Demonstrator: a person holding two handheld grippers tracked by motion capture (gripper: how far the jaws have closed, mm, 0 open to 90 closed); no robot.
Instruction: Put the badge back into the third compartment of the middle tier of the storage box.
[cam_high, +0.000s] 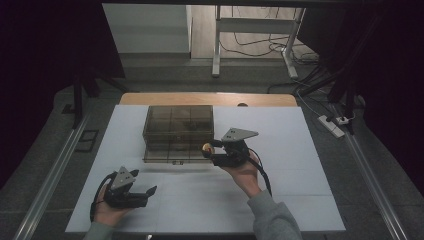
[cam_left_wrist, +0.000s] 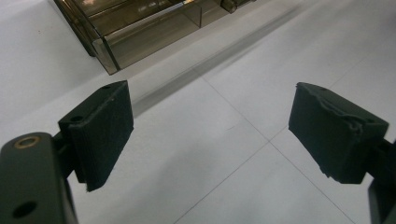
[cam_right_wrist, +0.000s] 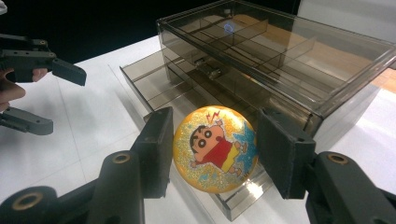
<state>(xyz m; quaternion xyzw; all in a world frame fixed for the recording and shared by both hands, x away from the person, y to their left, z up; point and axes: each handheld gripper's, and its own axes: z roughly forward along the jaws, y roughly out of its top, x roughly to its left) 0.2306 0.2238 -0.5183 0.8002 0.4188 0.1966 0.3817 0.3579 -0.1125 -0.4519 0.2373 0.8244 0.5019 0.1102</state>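
Badge (cam_right_wrist: 215, 148) clenched in my right hand-held gripper (cam_right_wrist: 212, 151) (left (cam_left_wrist: 210, 135) released) could slip, missing the drawer (cam_right_wrist: 196, 93) beyond.

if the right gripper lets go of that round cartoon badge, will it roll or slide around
The badge, held on edge by the right hand-held gripper, looks like a flat disc, so it would probably tip flat rather than roll far. Its glossy face looks slippery, so it may slide.

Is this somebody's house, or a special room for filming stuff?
Probably a lab or recording room, not a house. A person works with two hand-held grippers, the left gripper and the right gripper, on a bare white table ringed by dark curtains, with a power strip and cables on the floor.
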